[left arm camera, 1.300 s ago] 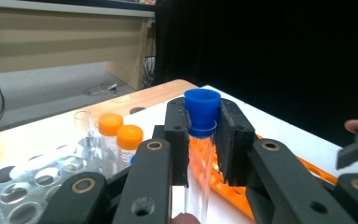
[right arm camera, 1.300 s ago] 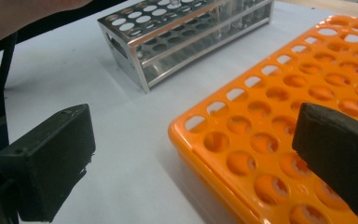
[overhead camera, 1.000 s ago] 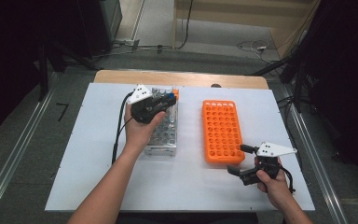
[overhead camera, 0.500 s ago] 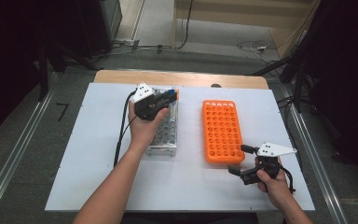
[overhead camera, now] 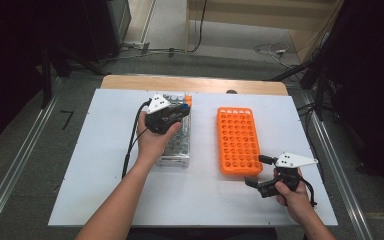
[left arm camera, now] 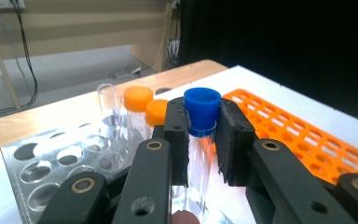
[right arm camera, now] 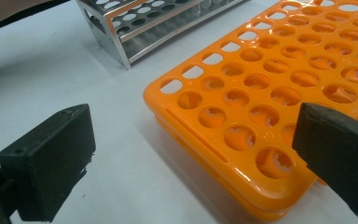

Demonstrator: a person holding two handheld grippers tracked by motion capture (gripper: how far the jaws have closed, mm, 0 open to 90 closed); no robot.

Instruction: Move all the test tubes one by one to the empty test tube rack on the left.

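High view first: a white tabletop (overhead camera: 105, 200) carries a clear rack (overhead camera: 177, 145) on the left and an empty orange rack (overhead camera: 238, 140) on the right, well apart. No tube stands in the orange rack yet, so the moving looks barely begun; two orange-capped tubes (left arm camera: 137, 100) and an uncapped one wait in the clear rack. The left gripper (overhead camera: 172, 114) hovers over the clear rack's far end, its fingers (left arm camera: 176, 140) clamped tight just below the blue cap of a clear tube (left arm camera: 202, 112). The right gripper (overhead camera: 261, 172) rests by the orange rack's near corner, fingers (right arm camera: 51, 163) spread wide, holding nothing.
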